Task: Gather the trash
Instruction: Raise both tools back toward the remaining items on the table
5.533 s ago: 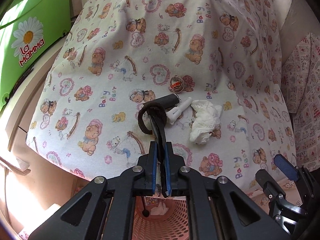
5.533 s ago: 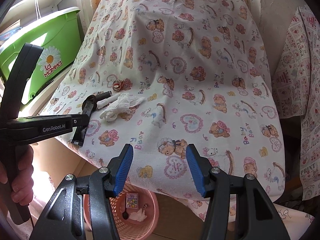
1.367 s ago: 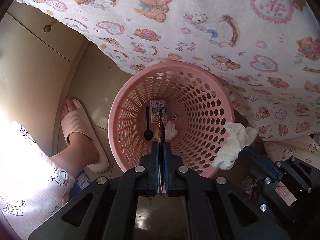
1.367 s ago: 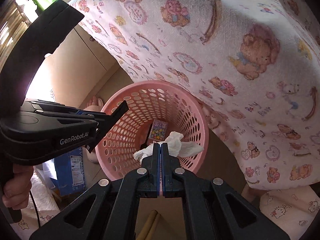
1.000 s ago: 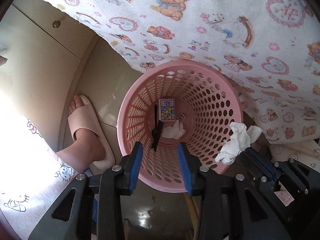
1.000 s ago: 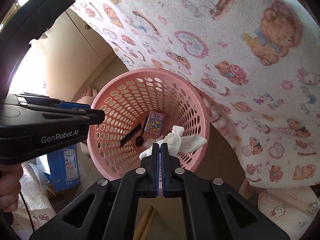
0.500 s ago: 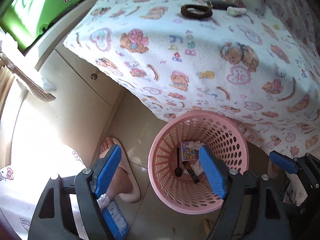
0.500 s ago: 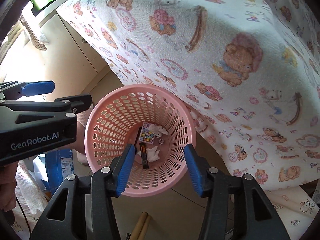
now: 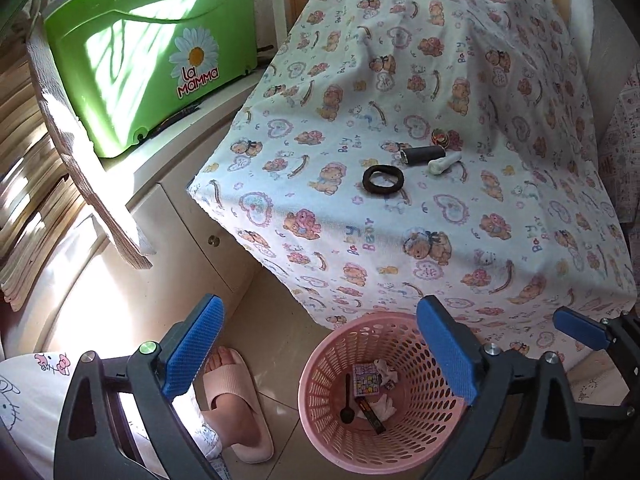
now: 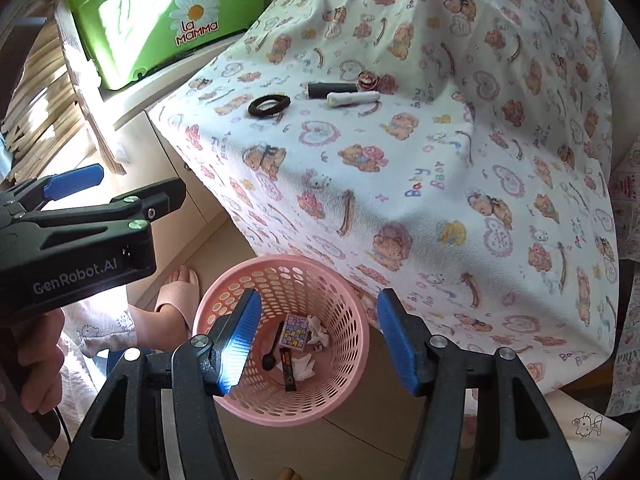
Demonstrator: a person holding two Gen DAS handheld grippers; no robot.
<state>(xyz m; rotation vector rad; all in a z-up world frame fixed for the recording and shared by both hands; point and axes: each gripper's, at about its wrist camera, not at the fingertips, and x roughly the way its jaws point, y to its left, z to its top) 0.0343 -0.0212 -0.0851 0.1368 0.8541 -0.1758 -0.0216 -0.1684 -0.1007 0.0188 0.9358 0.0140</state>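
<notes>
A pink perforated basket (image 9: 320, 384) (image 10: 352, 304) stands on the floor below the table's edge. In it lie a black wrapper (image 10: 287, 369), white tissue (image 10: 304, 364), a small patterned box (image 10: 295, 333) and a black spoon (image 10: 272, 350). On the teddy-bear cloth (image 9: 440, 184) lie a black ring (image 9: 383, 178) (image 10: 269, 105), a dark cylinder (image 9: 422, 155) (image 10: 332, 89), a white tube (image 9: 444, 162) (image 10: 353, 98) and a small reddish round thing (image 9: 439, 135). My left gripper (image 9: 320, 356) is open and empty above the floor. My right gripper (image 10: 318, 342) is open and empty over the basket.
A green "La Mamma" bin (image 9: 148, 56) sits on a cream cabinet (image 9: 172, 240) to the left. A foot in a pink slipper (image 9: 236, 404) stands left of the basket. The left gripper's body (image 10: 76, 236) shows at left in the right wrist view.
Both grippers opened and dropped the black wrapper and the tissue into the basket. Both have since risen and tilted up, so the tabletop items are in view again.
</notes>
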